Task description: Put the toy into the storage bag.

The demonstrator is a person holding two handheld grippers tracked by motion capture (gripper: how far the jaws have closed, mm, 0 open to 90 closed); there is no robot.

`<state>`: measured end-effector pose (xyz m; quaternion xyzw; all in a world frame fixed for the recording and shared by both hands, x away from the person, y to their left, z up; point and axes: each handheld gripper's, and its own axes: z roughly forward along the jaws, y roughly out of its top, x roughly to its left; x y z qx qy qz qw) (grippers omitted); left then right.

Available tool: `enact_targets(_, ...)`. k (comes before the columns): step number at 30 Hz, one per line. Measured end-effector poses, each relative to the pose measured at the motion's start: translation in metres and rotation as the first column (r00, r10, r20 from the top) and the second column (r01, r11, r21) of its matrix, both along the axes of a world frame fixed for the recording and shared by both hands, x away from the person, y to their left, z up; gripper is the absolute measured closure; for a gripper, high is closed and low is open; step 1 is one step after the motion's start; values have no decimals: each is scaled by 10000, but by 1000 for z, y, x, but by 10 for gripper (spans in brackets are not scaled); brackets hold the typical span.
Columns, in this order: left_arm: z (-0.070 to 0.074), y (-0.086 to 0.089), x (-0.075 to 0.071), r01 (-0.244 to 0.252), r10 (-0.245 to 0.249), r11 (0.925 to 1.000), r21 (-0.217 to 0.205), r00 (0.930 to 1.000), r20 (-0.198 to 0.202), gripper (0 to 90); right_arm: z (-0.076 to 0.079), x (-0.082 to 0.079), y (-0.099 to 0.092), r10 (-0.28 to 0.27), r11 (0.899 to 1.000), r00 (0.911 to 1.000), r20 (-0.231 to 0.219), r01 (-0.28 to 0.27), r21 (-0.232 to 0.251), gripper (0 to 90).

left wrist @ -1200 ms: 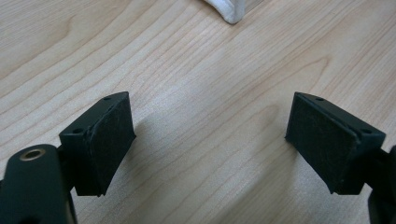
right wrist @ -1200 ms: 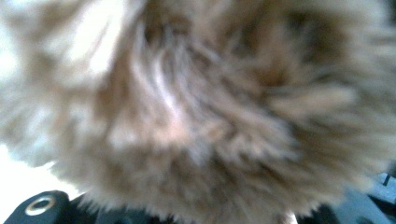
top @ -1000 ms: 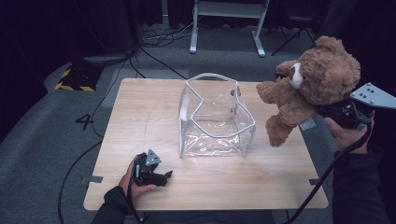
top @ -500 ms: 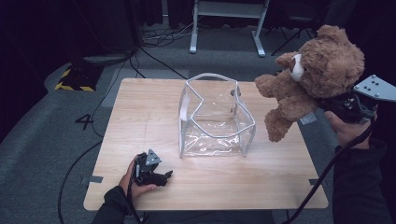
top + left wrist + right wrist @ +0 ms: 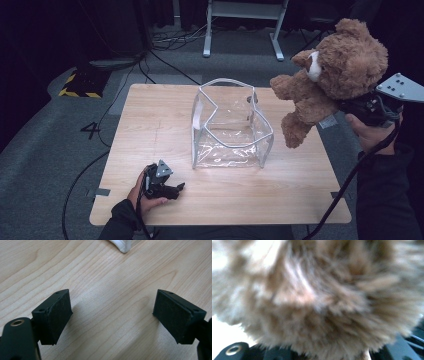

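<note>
left gripper [image 5: 175, 189] low at the table's near edge, lying level, jaws spread wide w/ nothing between, pads [image 5: 59, 312] bare; left hand [image 5: 142, 197] wrapped round its body. right gripper [image 5: 352, 106] held high at right, roughly level, jaws clamped, right hand [image 5: 372, 132] gripping from below.

right gripper [image 5: 350, 107] | you've lifted it a little higher at the table's right edge | teddy bear [image 5: 332, 70] | risen with it (head now nearer the top of the high view), dangling foot further above the wood, still off to the right of the clear bag [image 5: 227, 125]
</note>
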<state>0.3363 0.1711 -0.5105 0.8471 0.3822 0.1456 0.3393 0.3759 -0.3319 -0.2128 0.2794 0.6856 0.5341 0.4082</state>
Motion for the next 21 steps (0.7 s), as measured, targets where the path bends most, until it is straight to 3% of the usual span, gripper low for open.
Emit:
enact_targets(8, 0, 0, 0, 1, -1, 10000, 1, 10000, -1, 152, 16, 2, 10, 133, 9999, 9998, 177, -135, 107, 550)
enact_targets(21, 0, 0, 0, 10, -10, 10000, 8, 10000, -4, 152, 22, 8, 36, 542, 9985, 9984, 176, -543, 54, 549)
